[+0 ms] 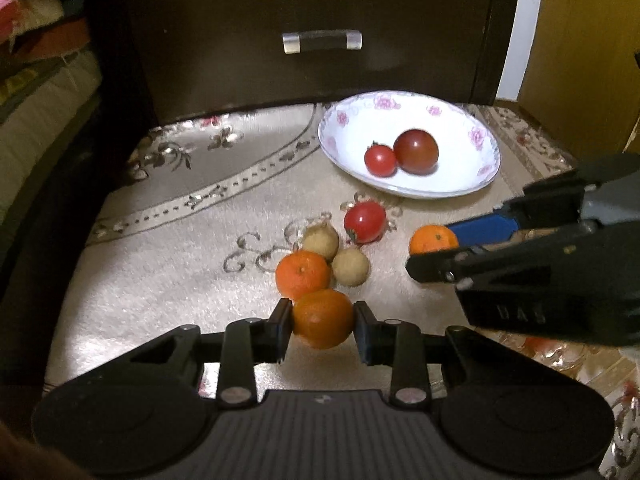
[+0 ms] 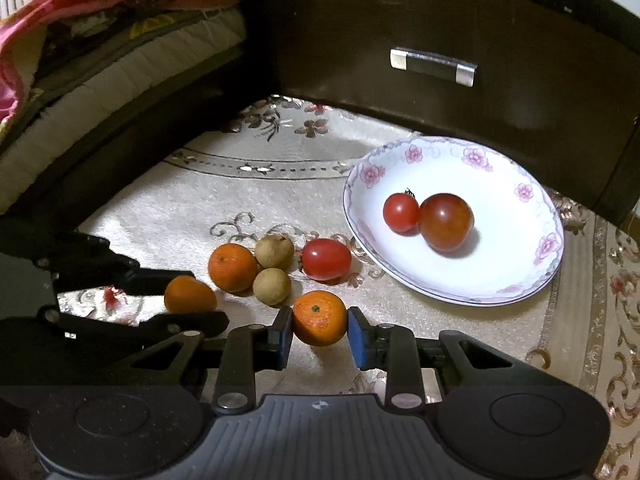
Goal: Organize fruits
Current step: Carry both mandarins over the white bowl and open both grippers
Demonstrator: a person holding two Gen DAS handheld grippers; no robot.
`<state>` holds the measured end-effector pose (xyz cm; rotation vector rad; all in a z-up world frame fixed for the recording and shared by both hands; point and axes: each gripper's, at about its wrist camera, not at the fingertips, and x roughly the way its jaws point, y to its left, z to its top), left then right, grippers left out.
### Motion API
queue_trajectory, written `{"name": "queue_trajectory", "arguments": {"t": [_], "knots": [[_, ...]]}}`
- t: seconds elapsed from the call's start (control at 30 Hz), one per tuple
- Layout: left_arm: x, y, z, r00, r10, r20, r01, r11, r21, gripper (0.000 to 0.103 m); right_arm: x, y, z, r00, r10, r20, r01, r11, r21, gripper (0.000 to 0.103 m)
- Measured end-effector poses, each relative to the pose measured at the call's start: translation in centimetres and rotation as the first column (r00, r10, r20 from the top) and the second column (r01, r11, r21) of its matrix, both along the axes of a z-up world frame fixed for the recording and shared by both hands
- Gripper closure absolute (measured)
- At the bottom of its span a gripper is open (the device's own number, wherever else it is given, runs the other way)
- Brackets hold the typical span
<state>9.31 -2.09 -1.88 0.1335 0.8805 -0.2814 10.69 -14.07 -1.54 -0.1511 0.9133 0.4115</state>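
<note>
Here, the left gripper (image 1: 323, 325) and right gripper (image 2: 319, 327) each clamped a mandarin; both needed level, gentle carriage to the plate (image 2: 516, 280), clear of its tomatoes (image 2: 446, 222).

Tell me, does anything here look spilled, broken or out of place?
Nothing spilled or damaged. One red tomato lies on the cloth beside the plate, though two tomatoes are already in it. Each gripper, left and right, is closed around a small orange.
</note>
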Motion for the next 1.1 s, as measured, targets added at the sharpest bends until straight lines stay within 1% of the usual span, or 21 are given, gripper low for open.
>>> {"name": "queue_trajectory", "arguments": {"t": [0.17,0.4,0.5,0.57,0.83,1.03,1.1], "knots": [[-0.1,-0.5,1.3,1.0,-0.009,0.026,0.009,1.0,0.006,0.065,-0.9,-0.6,1.2,1.0,-0.012,0.019,0.013,1.0,-0.018,0.077],[0.5,-2.2,2.7,0.998,-0.039,0.051,0.039,0.999,-0.001,0.065,-1.7,-2.1,3.6,0.997,-0.066,0.048,0.067,0.997,-0.025,0.077],[0.9,-3.0,3.2,0.997,-0.051,0.063,0.05,0.999,0.011,0.065,-1.7,-2.4,4.1,0.996,-0.074,0.051,0.076,0.997,-0.023,0.077],[1.3,-3.1,3.4,0.997,-0.05,0.065,0.05,0.999,0.006,0.065,-1.6,-2.5,4.4,0.994,-0.086,0.061,0.088,0.995,-0.038,0.077],[3.7,-4.5,3.7,0.996,-0.05,0.074,0.047,0.998,0.032,0.065,0.1,-3.6,4.7,0.988,-0.141,0.063,0.142,0.99,-0.008,0.077],[5.5,-5.8,3.1,0.996,-0.057,0.071,0.052,0.997,0.065,0.065,1.4,-4.7,3.8,0.98,-0.19,0.058,0.189,0.982,0.024,0.076],[6.0,-6.0,2.8,0.996,-0.054,0.07,0.049,0.996,0.072,0.065,1.9,-5.1,3.4,0.978,-0.206,0.044,0.205,0.978,0.033,0.076]]}}
